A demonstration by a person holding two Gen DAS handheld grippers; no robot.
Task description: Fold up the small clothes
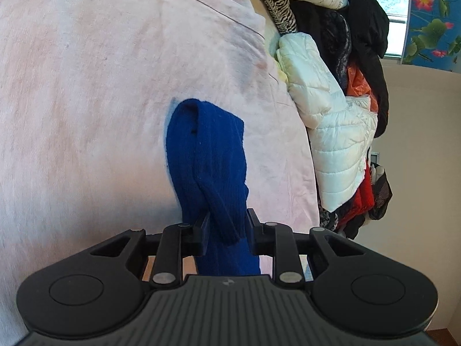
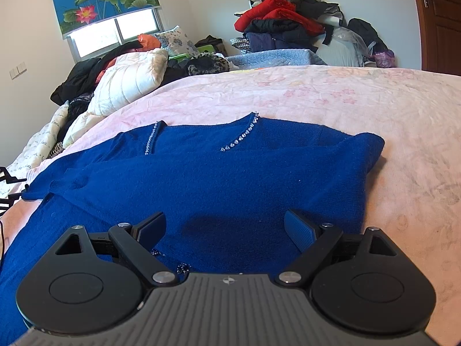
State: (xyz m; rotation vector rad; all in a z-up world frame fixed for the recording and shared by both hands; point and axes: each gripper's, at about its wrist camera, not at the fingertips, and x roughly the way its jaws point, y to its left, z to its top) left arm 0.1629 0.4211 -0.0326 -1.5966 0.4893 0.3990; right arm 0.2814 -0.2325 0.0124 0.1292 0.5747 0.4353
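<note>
A royal-blue knit sweater [image 2: 230, 178] with a beaded neckline lies spread on the pink bedspread [image 2: 360, 101], one side folded over the body. My right gripper [image 2: 224, 227] is open and empty, low over the sweater's lower middle. My left gripper [image 1: 226, 227] is shut on the sweater's sleeve [image 1: 207, 155], a ribbed blue tube that hangs from the jaws above the pink bedspread [image 1: 86, 86]. Part of the left gripper shows at the far left edge of the right wrist view [image 2: 8, 184].
A white quilted jacket [image 1: 331, 121] and a heap of dark and red clothes [image 1: 360, 43] lie along the bed's edge. More piled clothes [image 2: 282, 23] stand at the far wall, with a window [image 2: 115, 34] and a wooden door [image 2: 440, 20].
</note>
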